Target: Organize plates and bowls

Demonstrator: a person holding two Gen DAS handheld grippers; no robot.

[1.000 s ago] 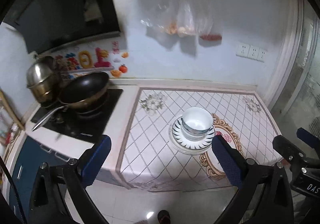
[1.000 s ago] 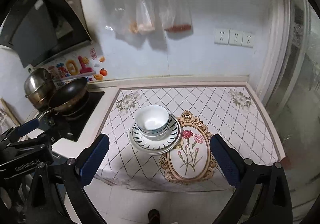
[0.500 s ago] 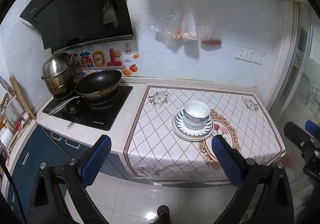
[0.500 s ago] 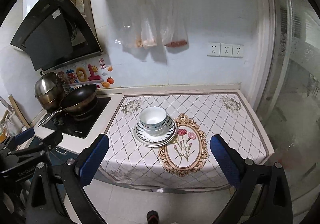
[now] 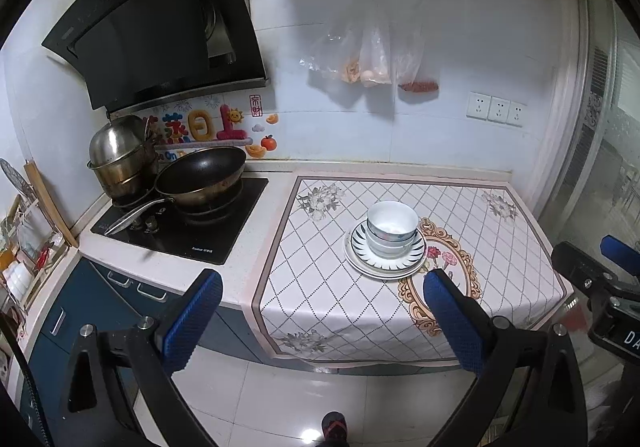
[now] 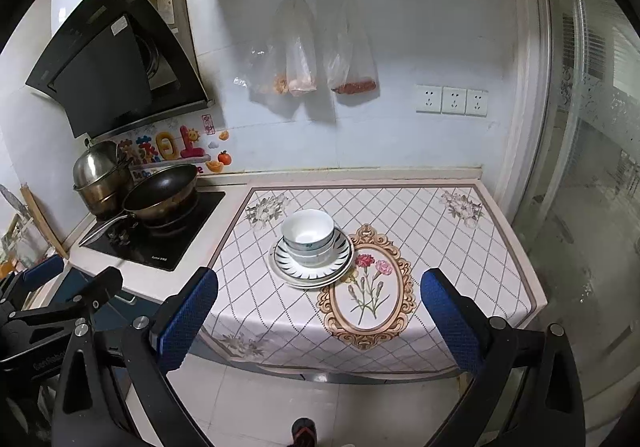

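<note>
Both grippers are held back from the counter, above the floor, nothing between the fingers. Left gripper [image 5: 322, 315]: blue-padded fingers spread wide, lower part of the left wrist frame. Right gripper [image 6: 318, 313]: same, spread wide, lower part of the right wrist frame. Each one also shows at the edge of the other's view.

Stacked bowls [image 5: 391, 229] [image 6: 308, 236] sit frame centre, nested, white with a small blue motif on the side. They rest on stacked plates [image 5: 385, 259] [image 6: 312, 265]: a black-and-white striped-rim plate on top of a plain white one. The stack is on the diamond-pattern tablecloth [image 5: 320, 287] [image 6: 440, 243], touching the upper-left edge of its ornate oval flower print [image 6: 366, 297]. Well apart from both grippers.

Left of the cloth: black cooktop [image 5: 192, 231] with a dark wok [image 5: 202, 177] on the burner, and steel pots [image 5: 120, 159] stacked behind it. Range hood [image 5: 156, 35] in the upper left. Clear plastic bags [image 5: 372, 51] hang from a wall rail at upper centre, with a row of three sockets [image 5: 496, 109] to their right. A sandalled foot [image 5: 334, 429] shows at the bottom edge.
</note>
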